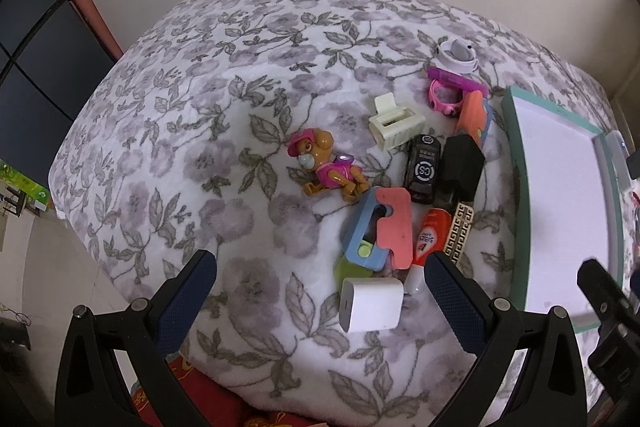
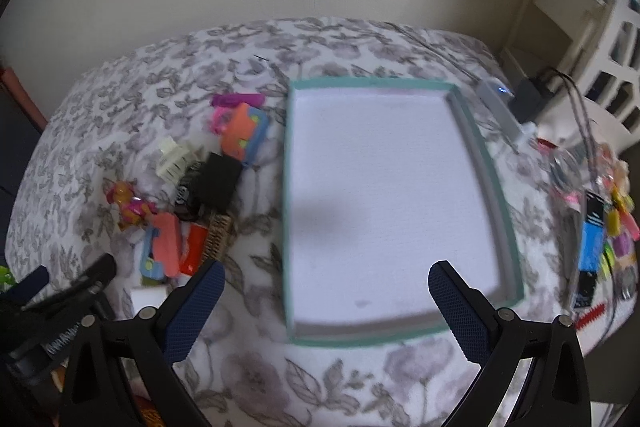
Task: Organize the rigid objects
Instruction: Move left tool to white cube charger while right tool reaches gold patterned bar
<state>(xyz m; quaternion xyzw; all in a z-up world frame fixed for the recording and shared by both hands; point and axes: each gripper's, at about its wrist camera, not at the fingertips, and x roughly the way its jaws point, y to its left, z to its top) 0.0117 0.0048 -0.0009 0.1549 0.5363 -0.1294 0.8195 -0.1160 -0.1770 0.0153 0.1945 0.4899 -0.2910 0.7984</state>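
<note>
Left gripper (image 1: 320, 279) is hanging spread and empty over the floral blanket (image 1: 200, 107); the white charger block (image 1: 370, 303) is lying between its fingers. Right gripper (image 2: 326, 287) is likewise gaping empty over the near end of the teal-rimmed tray (image 2: 472, 131), whose long axis is running away from the camera. Beyond, the toy pup (image 1: 326, 167) is lying head leftward beside the black toy car (image 1: 423, 167), its roof reading "SO". The orange tube's (image 1: 430, 233) print is staying illegible.

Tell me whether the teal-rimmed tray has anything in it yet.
Empty: the teal-rimmed white tray shows only bare white floor; the toys lie beside it on the floral blanket.
</note>
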